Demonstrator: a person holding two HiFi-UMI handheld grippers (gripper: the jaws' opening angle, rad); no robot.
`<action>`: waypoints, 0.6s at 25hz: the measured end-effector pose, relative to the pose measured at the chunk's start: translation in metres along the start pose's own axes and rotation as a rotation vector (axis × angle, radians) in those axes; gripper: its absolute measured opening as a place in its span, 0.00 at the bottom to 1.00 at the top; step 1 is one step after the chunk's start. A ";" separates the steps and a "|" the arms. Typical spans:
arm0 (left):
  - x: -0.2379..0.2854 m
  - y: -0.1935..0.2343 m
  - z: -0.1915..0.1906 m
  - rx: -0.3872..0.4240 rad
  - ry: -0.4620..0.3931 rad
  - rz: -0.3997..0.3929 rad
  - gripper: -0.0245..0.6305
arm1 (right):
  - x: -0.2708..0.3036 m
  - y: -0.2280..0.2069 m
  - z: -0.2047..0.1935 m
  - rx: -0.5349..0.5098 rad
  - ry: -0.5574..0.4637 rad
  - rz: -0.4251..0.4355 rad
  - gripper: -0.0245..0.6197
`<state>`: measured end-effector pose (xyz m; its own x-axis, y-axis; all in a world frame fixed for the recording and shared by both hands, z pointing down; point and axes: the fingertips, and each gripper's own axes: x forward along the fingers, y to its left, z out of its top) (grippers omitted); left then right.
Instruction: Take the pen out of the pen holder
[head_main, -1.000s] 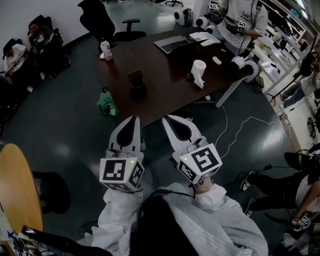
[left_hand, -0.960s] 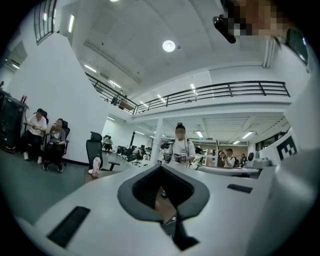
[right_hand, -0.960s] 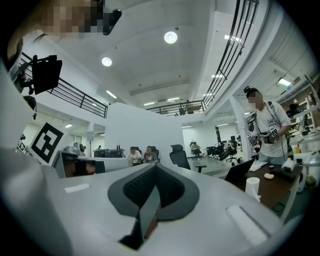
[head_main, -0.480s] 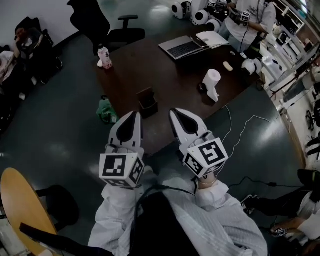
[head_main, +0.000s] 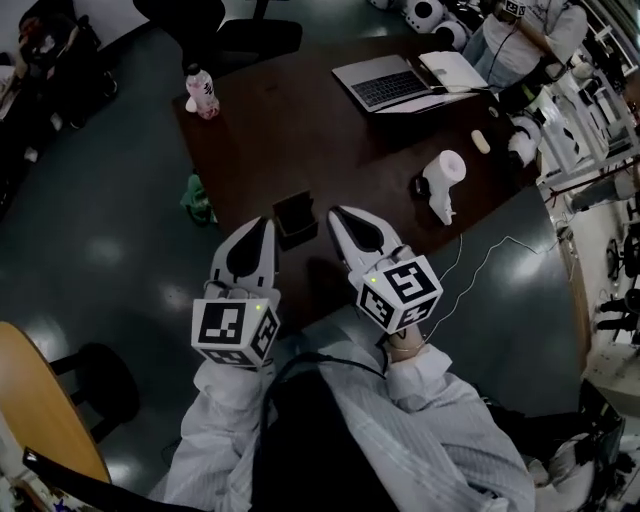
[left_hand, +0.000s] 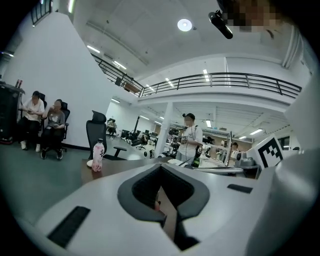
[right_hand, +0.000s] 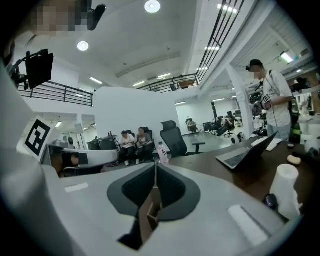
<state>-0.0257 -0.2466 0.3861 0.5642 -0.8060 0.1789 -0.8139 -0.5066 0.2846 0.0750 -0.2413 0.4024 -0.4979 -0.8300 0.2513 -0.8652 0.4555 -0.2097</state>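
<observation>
At the table's (head_main: 330, 140) near edge, the pen holder (head_main: 296, 214) sits just past both tips. Your left tongs (head_main: 264, 224) are clenched, empty. Your right tongs (head_main: 338, 214) are opening, empty: spread them wider before reaching in.

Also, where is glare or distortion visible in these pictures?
Head view: light patches glare on the glossy dark floor; the dark brown table looks curved. Left gripper view: black corners, bowed black balcony railing. Right gripper view: black corners, blown-out round ceiling lamp.
</observation>
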 end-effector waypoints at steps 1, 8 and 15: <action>0.008 0.004 -0.003 -0.006 0.006 0.014 0.04 | 0.008 -0.006 -0.004 0.004 0.020 0.017 0.06; 0.042 0.031 -0.033 -0.051 0.075 0.096 0.04 | 0.050 -0.036 -0.045 0.039 0.175 0.084 0.07; 0.048 0.050 -0.056 -0.103 0.117 0.110 0.04 | 0.072 -0.045 -0.087 0.062 0.297 0.089 0.13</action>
<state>-0.0314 -0.2932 0.4618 0.4901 -0.8104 0.3212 -0.8563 -0.3786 0.3514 0.0730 -0.2934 0.5125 -0.5753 -0.6530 0.4925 -0.8164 0.4946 -0.2980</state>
